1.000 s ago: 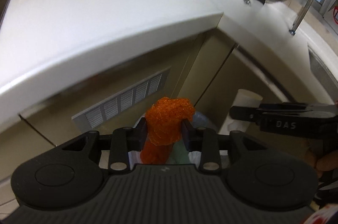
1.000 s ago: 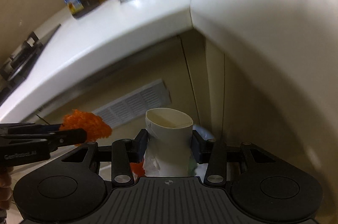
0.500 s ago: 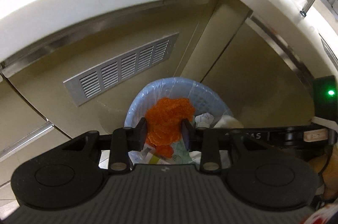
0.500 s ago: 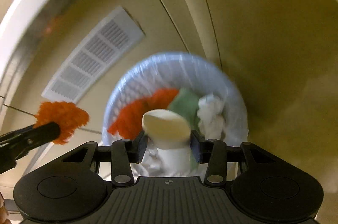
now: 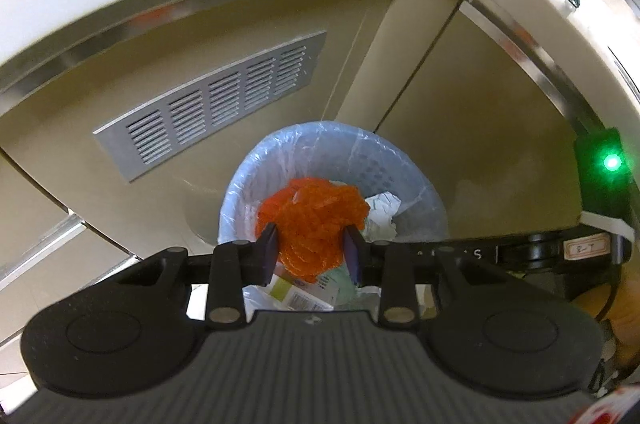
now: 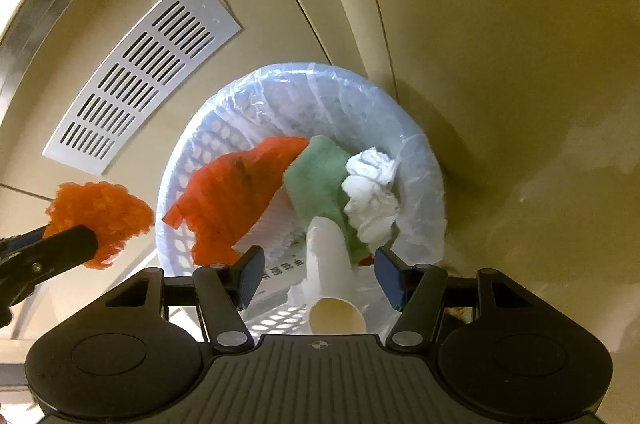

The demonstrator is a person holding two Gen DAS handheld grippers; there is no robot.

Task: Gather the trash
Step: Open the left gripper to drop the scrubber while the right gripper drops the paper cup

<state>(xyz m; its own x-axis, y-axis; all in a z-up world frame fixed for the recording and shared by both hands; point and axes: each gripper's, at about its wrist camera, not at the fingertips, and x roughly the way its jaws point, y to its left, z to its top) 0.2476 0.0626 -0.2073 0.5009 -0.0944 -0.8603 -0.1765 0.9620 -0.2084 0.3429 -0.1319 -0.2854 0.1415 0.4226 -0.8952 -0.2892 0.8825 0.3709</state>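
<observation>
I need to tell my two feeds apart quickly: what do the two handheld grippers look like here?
They look alike: the left gripper and the right gripper both have a matte black ribbed body, two round raised discs, silver pivot pins and dark blue finger pads. Seen from the left wrist camera, the right unit carries a green light and a handwritten white label.

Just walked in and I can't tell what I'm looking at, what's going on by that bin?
A person is dropping trash into the lined bin below the counter. The left tongs grip an orange mesh wad above it. The right tongs have just been opening, and the white paper cup lies loose between them, pads clear, over the bin. An orange bag, green cloth and crumpled tissue lie inside.
</observation>
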